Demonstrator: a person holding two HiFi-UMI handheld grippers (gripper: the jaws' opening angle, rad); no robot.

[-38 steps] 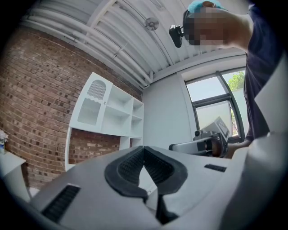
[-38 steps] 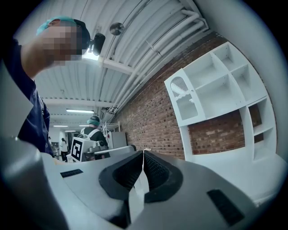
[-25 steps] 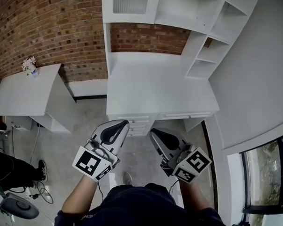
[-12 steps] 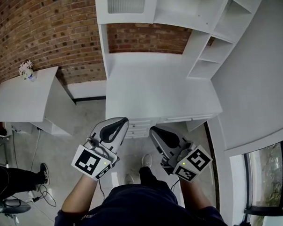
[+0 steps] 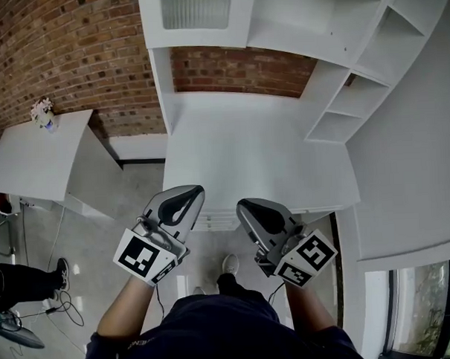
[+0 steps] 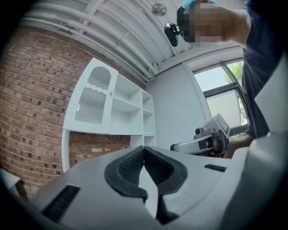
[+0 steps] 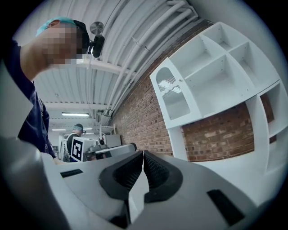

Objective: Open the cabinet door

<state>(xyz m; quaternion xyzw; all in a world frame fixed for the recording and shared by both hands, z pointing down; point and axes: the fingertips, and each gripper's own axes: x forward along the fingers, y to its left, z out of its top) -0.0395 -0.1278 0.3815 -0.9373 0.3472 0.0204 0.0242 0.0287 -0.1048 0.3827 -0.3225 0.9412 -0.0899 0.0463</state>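
L gripper (image 5: 190, 195), R gripper (image 5: 247, 209): jaws together, empty, at white tabletop (image 5: 253, 151) front edge; white ribbed-glass cabinet door (image 5: 197, 9) well apart.

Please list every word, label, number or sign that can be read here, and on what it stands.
No text reads with certainty.
On the dark sleeve: white print, cut off, too small to read.
On the left gripper and right gripper: marker cubes show square patterns, no letters.

Head view downward; gripper views toward cabinet (image 7: 177, 101)
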